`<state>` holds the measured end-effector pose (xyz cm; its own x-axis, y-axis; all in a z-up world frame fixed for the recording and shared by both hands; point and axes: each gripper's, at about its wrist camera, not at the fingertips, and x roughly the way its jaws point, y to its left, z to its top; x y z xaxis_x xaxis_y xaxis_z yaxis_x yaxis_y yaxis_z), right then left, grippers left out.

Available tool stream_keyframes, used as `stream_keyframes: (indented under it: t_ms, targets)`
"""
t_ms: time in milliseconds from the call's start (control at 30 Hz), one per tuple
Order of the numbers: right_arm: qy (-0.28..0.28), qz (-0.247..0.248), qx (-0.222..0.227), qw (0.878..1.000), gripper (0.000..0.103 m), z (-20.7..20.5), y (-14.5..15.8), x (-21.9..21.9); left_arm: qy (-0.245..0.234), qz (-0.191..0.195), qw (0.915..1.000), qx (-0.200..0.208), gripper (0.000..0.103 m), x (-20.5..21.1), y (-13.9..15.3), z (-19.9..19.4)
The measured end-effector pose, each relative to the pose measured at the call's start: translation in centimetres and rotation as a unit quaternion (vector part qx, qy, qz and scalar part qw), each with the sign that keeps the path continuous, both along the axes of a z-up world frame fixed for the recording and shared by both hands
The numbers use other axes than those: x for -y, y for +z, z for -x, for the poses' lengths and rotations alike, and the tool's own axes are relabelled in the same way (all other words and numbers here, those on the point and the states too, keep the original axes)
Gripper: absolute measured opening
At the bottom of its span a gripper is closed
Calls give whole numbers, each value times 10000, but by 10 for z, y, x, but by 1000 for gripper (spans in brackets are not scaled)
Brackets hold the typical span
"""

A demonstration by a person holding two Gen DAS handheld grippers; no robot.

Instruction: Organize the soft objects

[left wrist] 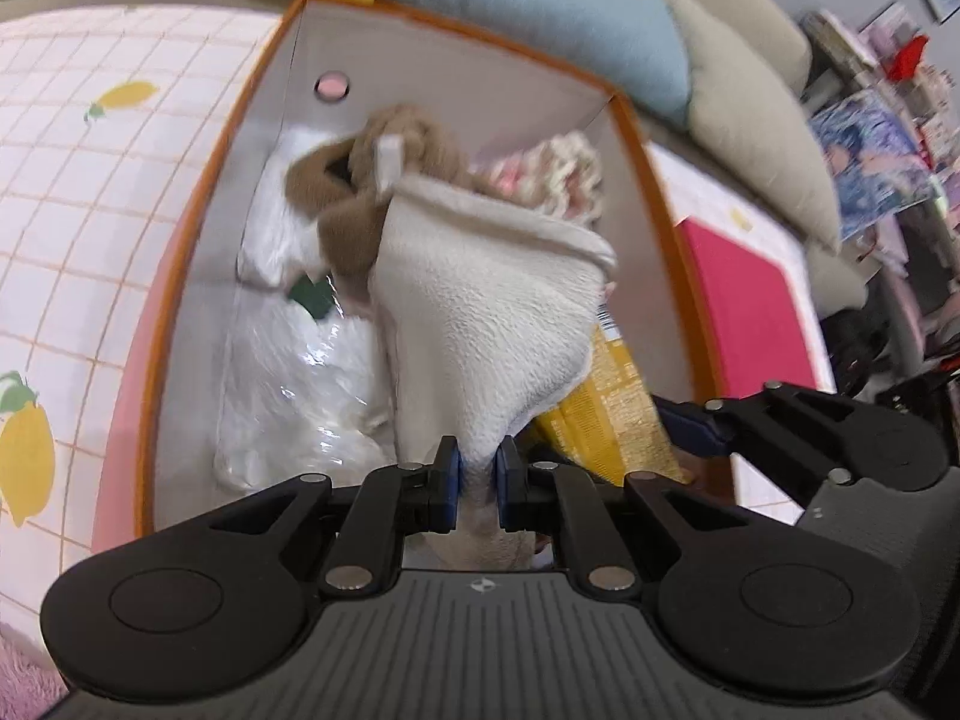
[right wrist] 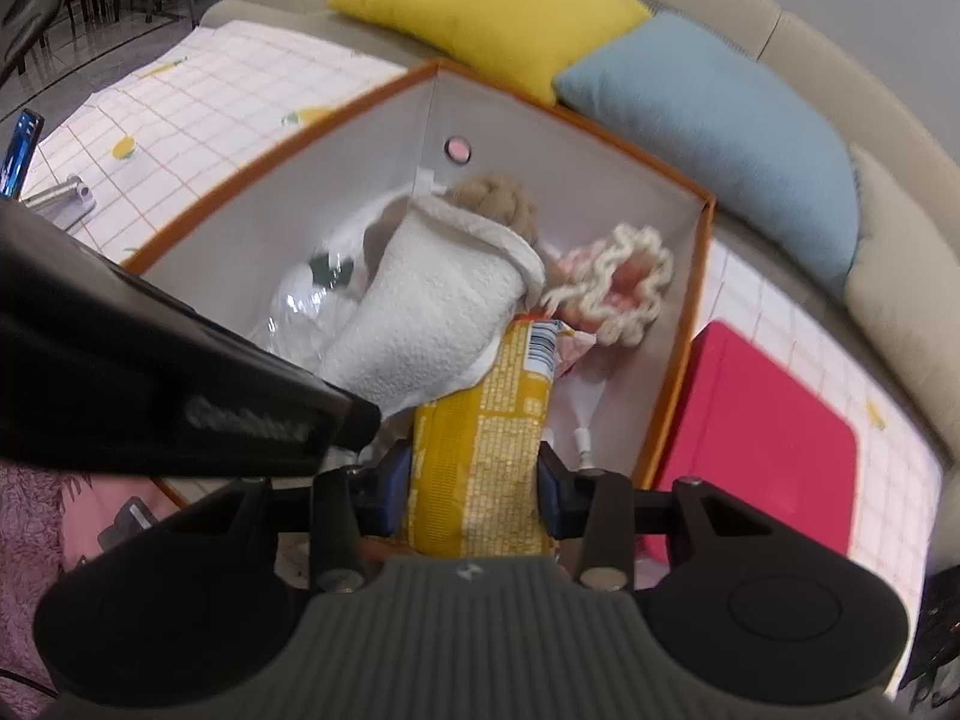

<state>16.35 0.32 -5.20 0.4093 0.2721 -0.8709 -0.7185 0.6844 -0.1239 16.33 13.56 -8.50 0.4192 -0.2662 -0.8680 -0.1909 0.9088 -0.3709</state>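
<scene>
An orange-rimmed box with white inner walls lies on a sofa; it also shows in the right wrist view. My left gripper is shut on a cream fleece cloth, which hangs into the box; the cloth also shows in the right wrist view. My right gripper is shut on a yellow packet held over the box's near edge; the packet is visible in the left wrist view. Inside lie a brown knotted plush, a white item in clear plastic and a cream-and-pink crocheted piece.
Yellow cushion, blue cushion and beige cushion lean behind the box. A lemon-print checked sheet covers the sofa. A red pad lies right of the box. A cluttered shelf stands far right.
</scene>
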Motion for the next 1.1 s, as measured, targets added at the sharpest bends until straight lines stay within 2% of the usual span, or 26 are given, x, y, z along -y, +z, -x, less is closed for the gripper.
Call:
stream_keyframes:
  t_ms: [133,233,400,500,533,600,700,767,800,900,1000,1100]
  targets:
    - [-6,73,-87,9999,41,-5,-9,-2,-2,-39,9998,-212,13,1,-10,0]
    - [24,103,-77,9999,42,-7,-11,-5,13,6,9997,-228,16,-1,-11,2]
    - [97,167,-123,9997,43,-10,-11,-6,98,75,9995,-281,32,-7,-7,5]
    - [148,258,-182,9994,50,-11,-7,-9,170,121,9995,-251,44,-9,2,7]
    - [148,277,-158,9994,57,-11,-4,-9,187,123,9995,-222,45,-9,6,8]
    - [117,285,-90,9995,65,-12,5,-7,254,83,9996,-131,54,-11,16,10]
    - [-11,258,-96,9996,68,-16,20,-1,303,58,9995,43,64,-14,33,15]
    - [-84,147,-157,9997,71,-17,32,6,284,26,9993,238,67,-14,45,20]
    - [-155,133,-106,9997,77,-17,38,9,283,19,9990,346,69,-13,51,24]
    - [-238,-69,121,9996,78,-12,61,23,249,5,9959,870,69,-10,74,35]
    - [-441,-402,364,9976,78,-7,83,40,58,-219,9860,1653,69,0,102,49]
    - [-716,-753,758,9917,79,2,105,57,-43,-519,9709,2339,69,12,128,63]
